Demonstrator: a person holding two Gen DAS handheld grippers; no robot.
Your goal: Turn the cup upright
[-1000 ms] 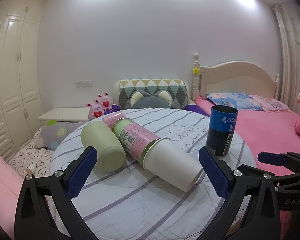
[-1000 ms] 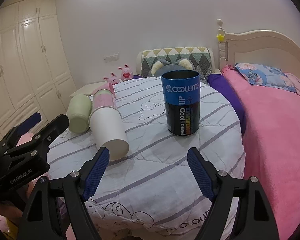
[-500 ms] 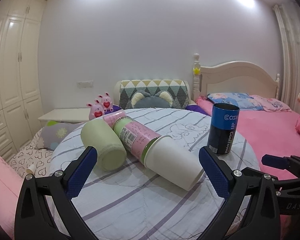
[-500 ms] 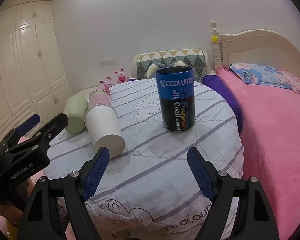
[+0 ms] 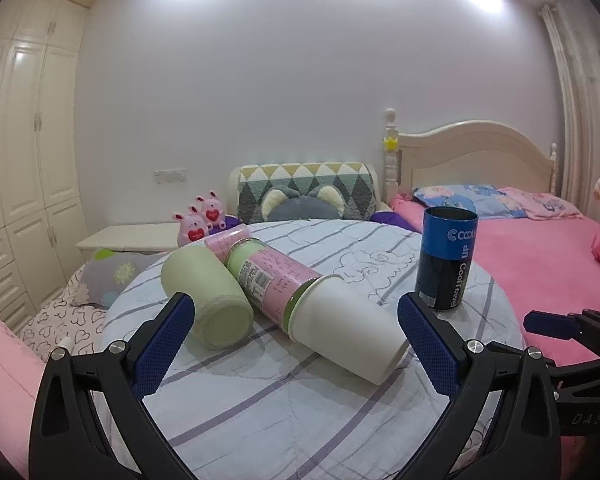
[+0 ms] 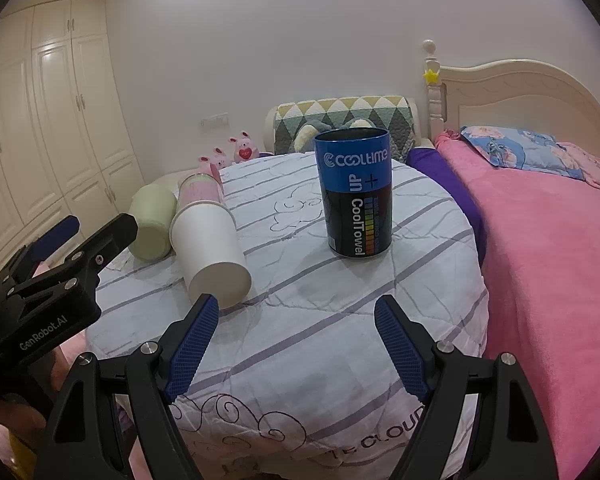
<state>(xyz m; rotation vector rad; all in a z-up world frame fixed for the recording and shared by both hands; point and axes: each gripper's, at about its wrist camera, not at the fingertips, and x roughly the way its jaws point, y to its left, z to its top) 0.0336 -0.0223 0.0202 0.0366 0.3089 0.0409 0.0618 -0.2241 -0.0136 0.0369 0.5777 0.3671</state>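
Note:
A white cup (image 5: 348,330) lies on its side on the round table, joined end to end with a pink and green labelled cup (image 5: 273,282); the white cup shows in the right wrist view (image 6: 213,256) too. A pale green cup (image 5: 207,296) lies on its side to their left, also in the right wrist view (image 6: 151,222). A blue and black CoolTime cup (image 6: 354,194) stands upright at the right, also in the left wrist view (image 5: 446,258). My left gripper (image 5: 295,346) is open, in front of the lying cups. My right gripper (image 6: 295,344) is open and empty, short of the blue cup.
The table is covered by a striped quilted cloth (image 6: 340,332). A pink bed (image 6: 552,264) lies to the right. Plush toys (image 5: 199,222) and a patterned cushion (image 5: 306,190) sit behind the table. White wardrobes (image 6: 47,120) stand at the left.
Both grippers have drawn back a little from the table and stayed open. The cups have not moved.

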